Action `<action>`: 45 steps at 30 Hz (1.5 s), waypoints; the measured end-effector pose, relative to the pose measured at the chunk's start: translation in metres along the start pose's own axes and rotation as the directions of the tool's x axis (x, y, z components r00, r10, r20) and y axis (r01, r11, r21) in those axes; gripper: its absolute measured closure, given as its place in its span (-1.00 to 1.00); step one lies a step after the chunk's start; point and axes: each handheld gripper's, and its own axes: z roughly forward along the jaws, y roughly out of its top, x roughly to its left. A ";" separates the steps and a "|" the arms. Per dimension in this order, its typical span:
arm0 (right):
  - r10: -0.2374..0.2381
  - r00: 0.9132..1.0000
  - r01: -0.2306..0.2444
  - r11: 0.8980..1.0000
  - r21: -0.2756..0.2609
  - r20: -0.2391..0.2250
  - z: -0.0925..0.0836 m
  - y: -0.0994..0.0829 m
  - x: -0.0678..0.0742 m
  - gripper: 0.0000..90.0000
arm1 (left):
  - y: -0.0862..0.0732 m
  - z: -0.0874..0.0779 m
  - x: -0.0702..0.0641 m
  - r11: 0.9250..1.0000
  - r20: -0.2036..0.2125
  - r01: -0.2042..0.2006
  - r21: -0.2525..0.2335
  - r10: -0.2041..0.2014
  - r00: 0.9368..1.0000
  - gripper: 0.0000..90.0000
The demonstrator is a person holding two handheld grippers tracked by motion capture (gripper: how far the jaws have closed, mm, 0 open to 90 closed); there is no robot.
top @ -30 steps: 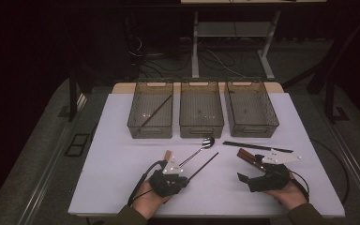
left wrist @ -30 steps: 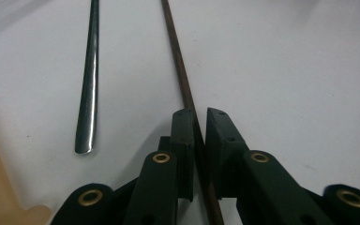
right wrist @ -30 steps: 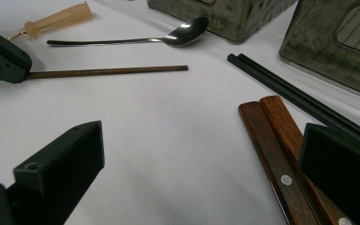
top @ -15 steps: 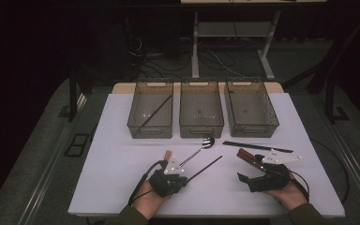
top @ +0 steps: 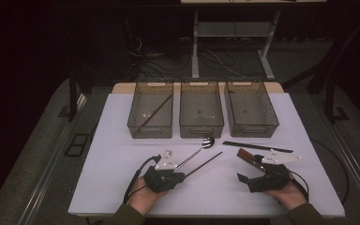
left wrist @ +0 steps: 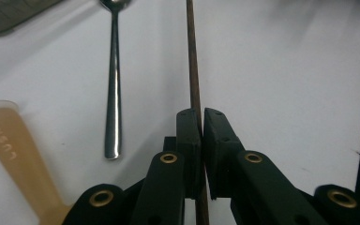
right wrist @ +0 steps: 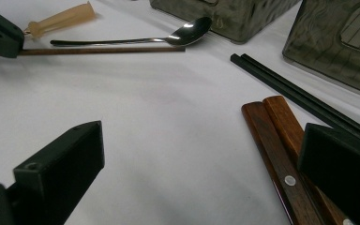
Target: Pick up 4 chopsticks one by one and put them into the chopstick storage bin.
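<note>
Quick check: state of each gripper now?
Left gripper: shut on the thin brown wooden chopstick.
Right gripper: open, holding nothing.

Dim high view, dark surroundings; soft close-ups.

The chopstick looks like matt brown wood, and the spoon beside it is polished metal with a glossy shine. The desk has a smooth, matt white surface, while the three bins look like smoky translucent plastic. The two wooden handles are glossy reddish-brown with metal rivets, and the black tongs are matt plastic with brass-coloured eyelets.
</note>
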 end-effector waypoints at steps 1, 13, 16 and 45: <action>0.000 1.000 0.000 1.000 0.000 -0.001 0.000 0.000 0.000 -0.99 | 0.000 -0.001 0.001 1.000 0.002 0.005 -0.009 -0.005 1.000 0.90; 0.001 1.000 -0.001 1.000 0.008 -0.007 0.001 -0.001 -0.002 -0.99 | 0.000 -0.017 0.011 0.998 0.039 0.012 -0.060 -0.010 0.999 0.89; 0.001 1.000 -0.001 1.000 0.008 -0.008 0.000 -0.001 -0.001 -0.99 | -0.001 -0.022 0.013 0.997 0.042 0.023 -0.072 -0.020 0.999 0.89; -0.004 1.000 0.004 1.000 0.006 -0.009 0.000 0.000 -0.001 -0.99 | -0.011 -0.057 0.043 0.985 -0.075 0.049 -0.168 -0.063 0.995 0.89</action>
